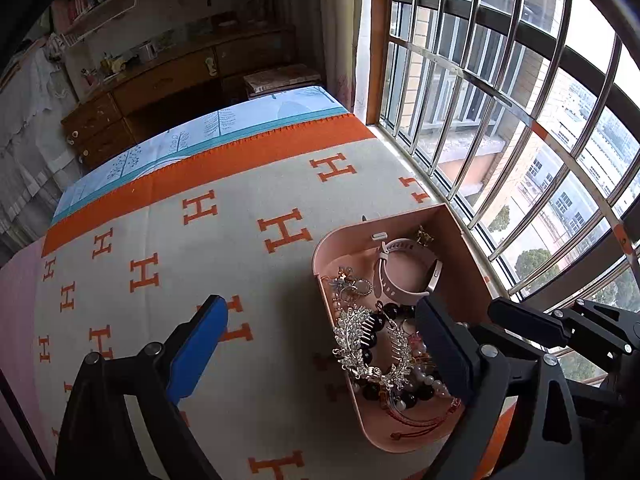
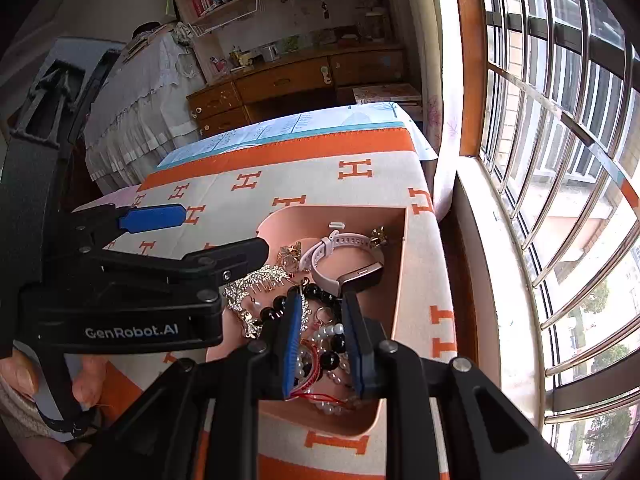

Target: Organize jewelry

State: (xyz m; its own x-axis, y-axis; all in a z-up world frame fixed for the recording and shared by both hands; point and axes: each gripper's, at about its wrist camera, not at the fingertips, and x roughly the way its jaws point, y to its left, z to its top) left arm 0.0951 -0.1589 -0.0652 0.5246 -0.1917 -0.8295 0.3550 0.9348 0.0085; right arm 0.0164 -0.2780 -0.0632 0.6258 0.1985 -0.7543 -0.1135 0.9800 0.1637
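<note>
A pink tray (image 1: pixel 452 216) (image 2: pixel 400 280) sits on the blanket and holds a heap of jewelry. In it lie a pink watch (image 1: pixel 400 292) (image 2: pixel 344 240), a silver leaf hair comb (image 1: pixel 360 336) (image 2: pixel 256 280), a black bead bracelet (image 1: pixel 376 320) (image 2: pixel 316 292), pearl bracelets (image 1: pixel 432 380) (image 2: pixel 324 332) and a gold brooch (image 1: pixel 348 280) (image 2: pixel 292 252). My left gripper (image 1: pixel 320 302) (image 2: pixel 224 229) stands wide open over the tray's left rim, holding nothing. My right gripper (image 2: pixel 320 298) is low in the tray, its jaws a narrow gap apart, with beads lying between them but not pinched.
The tray rests on a cream blanket with orange H marks (image 1: pixel 180 240), close to its right edge. A barred window (image 1: pixel 520 120) runs along the right. A wooden desk (image 2: pixel 300 76) and shelves stand behind. A person's hand (image 2: pixel 20 376) grips the left gripper's handle.
</note>
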